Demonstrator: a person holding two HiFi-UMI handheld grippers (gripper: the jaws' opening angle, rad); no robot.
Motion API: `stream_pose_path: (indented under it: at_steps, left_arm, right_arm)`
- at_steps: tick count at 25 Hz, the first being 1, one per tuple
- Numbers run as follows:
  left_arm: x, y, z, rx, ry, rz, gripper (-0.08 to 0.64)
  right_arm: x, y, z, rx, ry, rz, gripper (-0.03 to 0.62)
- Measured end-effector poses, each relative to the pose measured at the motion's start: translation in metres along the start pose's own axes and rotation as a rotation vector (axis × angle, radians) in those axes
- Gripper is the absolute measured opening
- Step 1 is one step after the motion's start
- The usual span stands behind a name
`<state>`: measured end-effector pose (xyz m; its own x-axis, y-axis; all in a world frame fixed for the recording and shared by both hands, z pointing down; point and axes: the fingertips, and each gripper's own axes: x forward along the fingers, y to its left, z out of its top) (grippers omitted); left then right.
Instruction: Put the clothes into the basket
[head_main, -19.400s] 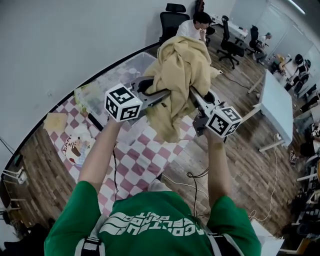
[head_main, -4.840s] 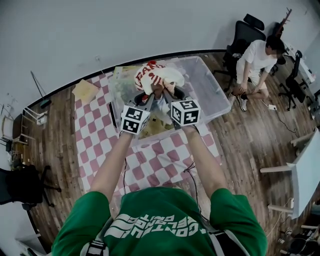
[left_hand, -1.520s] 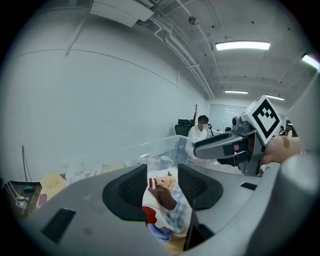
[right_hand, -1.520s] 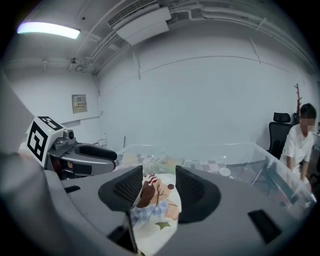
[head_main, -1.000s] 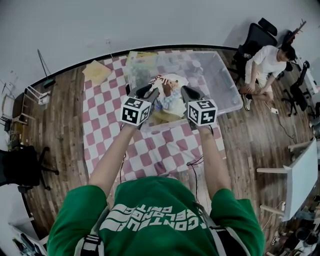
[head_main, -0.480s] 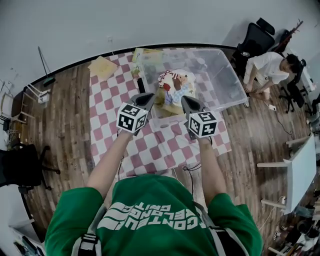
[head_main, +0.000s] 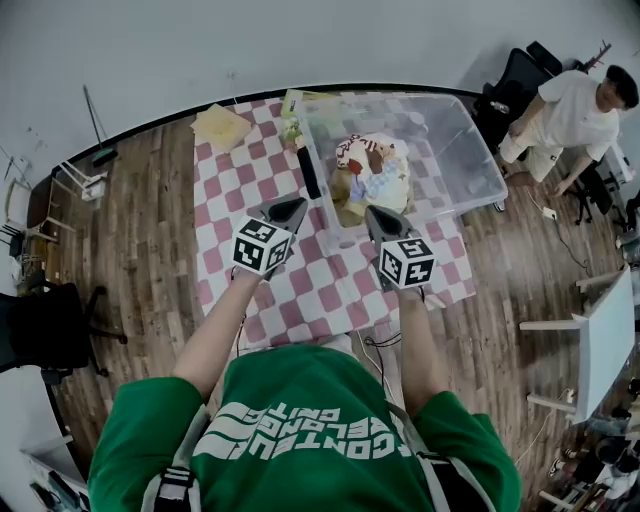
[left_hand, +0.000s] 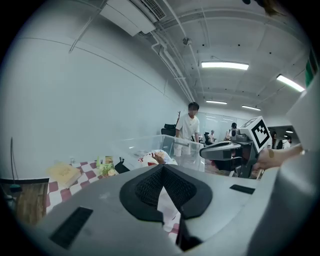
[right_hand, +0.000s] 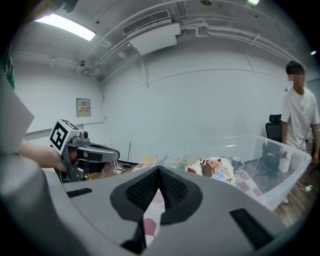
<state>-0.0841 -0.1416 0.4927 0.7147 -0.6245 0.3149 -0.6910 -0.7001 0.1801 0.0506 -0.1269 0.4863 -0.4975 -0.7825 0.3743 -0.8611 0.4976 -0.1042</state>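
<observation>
Clear basket (head_main: 478, 160) holds clothes (head_main: 372, 172) beyond left gripper (head_main: 291, 208) and right gripper (head_main: 374, 216).

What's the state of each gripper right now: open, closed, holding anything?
Left gripper: closed, nothing between its jaws.
Right gripper: closed, nothing between its jaws.

A red-and-white checked mat (head_main: 330, 290) lies on the wood floor (head_main: 150, 250), spreading beneath and ahead of the left gripper (head_main: 289, 208) and the right gripper (head_main: 376, 216). A slim black object (head_main: 308, 172) lies on the mat, just ahead of the left gripper. Far ahead and right of the right gripper, a person in a white shirt (head_main: 575, 105) stands beside a black office chair (head_main: 510, 95). A white table (head_main: 598, 340) stands well to that gripper's right.
</observation>
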Motion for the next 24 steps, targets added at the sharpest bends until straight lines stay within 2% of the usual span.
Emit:
stream_pose_path:
  at_steps: [24]
  left_arm:
    - [-0.029,0.035,-0.026,-0.065,-0.011,0.016,0.003]
  right_arm:
    - [0.015,0.026,-0.019,-0.017,0.04,-0.03,0.008]
